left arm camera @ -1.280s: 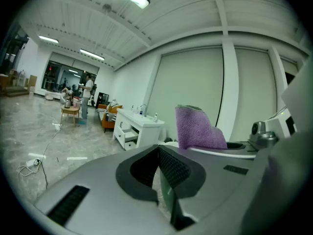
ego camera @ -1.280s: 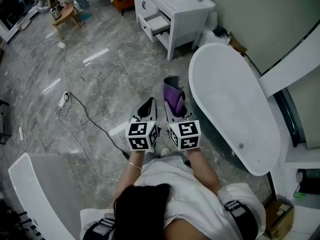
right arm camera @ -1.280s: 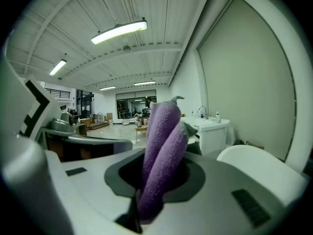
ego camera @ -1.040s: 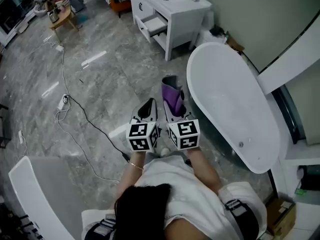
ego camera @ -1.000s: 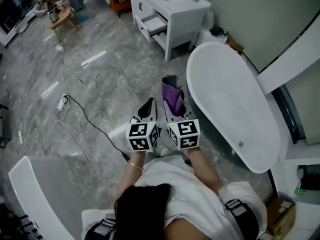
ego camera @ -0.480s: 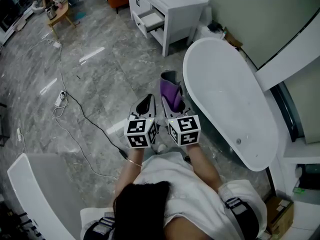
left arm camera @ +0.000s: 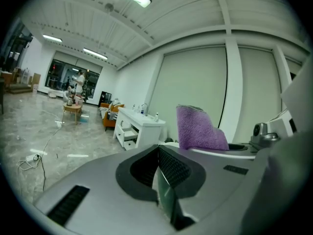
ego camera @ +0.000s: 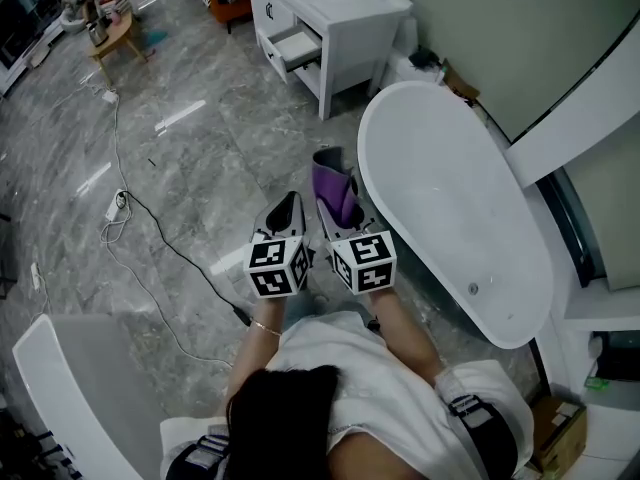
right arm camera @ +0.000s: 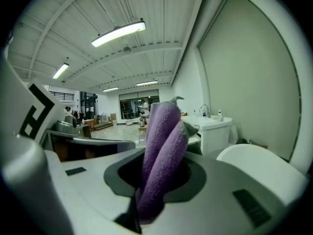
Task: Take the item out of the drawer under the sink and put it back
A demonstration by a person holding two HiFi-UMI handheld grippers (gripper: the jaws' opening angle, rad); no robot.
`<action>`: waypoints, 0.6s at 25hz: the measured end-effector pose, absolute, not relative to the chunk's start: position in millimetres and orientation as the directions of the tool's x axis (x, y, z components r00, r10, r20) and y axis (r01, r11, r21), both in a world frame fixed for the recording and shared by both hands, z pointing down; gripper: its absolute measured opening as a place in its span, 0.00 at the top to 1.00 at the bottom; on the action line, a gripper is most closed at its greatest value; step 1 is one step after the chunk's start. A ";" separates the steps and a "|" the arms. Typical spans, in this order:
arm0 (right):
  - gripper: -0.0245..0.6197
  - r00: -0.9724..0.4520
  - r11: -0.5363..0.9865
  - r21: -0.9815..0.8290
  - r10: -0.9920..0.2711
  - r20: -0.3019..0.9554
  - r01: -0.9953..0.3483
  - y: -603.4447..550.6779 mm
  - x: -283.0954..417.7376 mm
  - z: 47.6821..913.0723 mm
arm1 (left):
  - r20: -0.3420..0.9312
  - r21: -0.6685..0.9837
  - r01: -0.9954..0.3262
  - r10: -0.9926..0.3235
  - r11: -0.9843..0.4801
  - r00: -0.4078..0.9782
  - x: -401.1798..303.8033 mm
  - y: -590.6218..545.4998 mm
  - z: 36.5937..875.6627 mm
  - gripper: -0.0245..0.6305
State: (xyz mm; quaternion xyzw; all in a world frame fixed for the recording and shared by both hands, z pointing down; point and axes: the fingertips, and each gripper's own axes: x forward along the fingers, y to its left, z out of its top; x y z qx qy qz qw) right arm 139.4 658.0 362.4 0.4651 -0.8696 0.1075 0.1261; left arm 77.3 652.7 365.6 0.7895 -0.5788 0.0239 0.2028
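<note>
Floor cable (ego camera: 160, 243): lies on the grey marble floor, left of both grippers.
Left gripper (ego camera: 287, 204): jaws pressed together with nothing between them, close beside the right one.
Open drawer (ego camera: 296, 45): pulled out of the white sink cabinet (ego camera: 345, 8), well ahead.
Right gripper (ego camera: 343, 213): jaws clamped on the folded purple towel (ego camera: 333, 180), which sticks out past the tips.
Bathtub (ego camera: 450, 198): white, just right of the towel.
</note>
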 end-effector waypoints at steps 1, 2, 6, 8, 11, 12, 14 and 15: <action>0.81 -0.535 0.543 -0.071 -0.783 0.318 -0.836 656.0 140.0 362.3 | 0.272 0.293 -0.924 -0.905 -0.246 0.328 77.3 650.9 366.5 0.96; 0.81 -0.538 0.545 -0.075 -0.782 0.315 -0.835 653.8 140.6 362.8 | 0.274 0.293 -0.925 -0.905 -0.244 0.326 77.6 648.9 368.3 0.96; 0.81 -0.563 0.545 -0.147 -0.770 0.300 -0.825 642.8 144.0 371.7 | 0.295 0.269 -0.934 -0.903 -0.236 0.313 77.6 637.4 379.7 0.96; 0.81 -0.557 0.541 -0.145 -0.769 0.312 -0.828 636.1 143.4 374.8 | 0.297 0.268 -0.934 -0.902 -0.235 0.312 75.1 629.4 380.9 0.96; 0.81 -0.567 0.559 -0.130 -0.755 0.330 -0.819 626.6 138.4 375.3 | 0.295 0.281 -0.930 -0.901 -0.235 0.317 72.4 616.9 380.1 0.96; 0.81 -0.566 0.558 -0.128 -0.754 0.333 -0.820 622.5 137.5 375.9 | 0.294 0.282 -0.929 -0.900 -0.239 0.321 72.4 612.8 380.4 0.96; 0.81 -0.555 0.549 -0.124 -0.758 0.341 -0.826 612.8 136.0 378.0 | 0.295 0.284 -0.926 -0.896 -0.250 0.333 72.4 604.8 382.5 0.96; 0.81 -0.550 0.545 -0.121 -0.760 0.345 -0.829 607.8 135.1 379.2 | 0.296 0.285 -0.924 -0.893 -0.255 0.338 72.2 601.0 384.1 0.96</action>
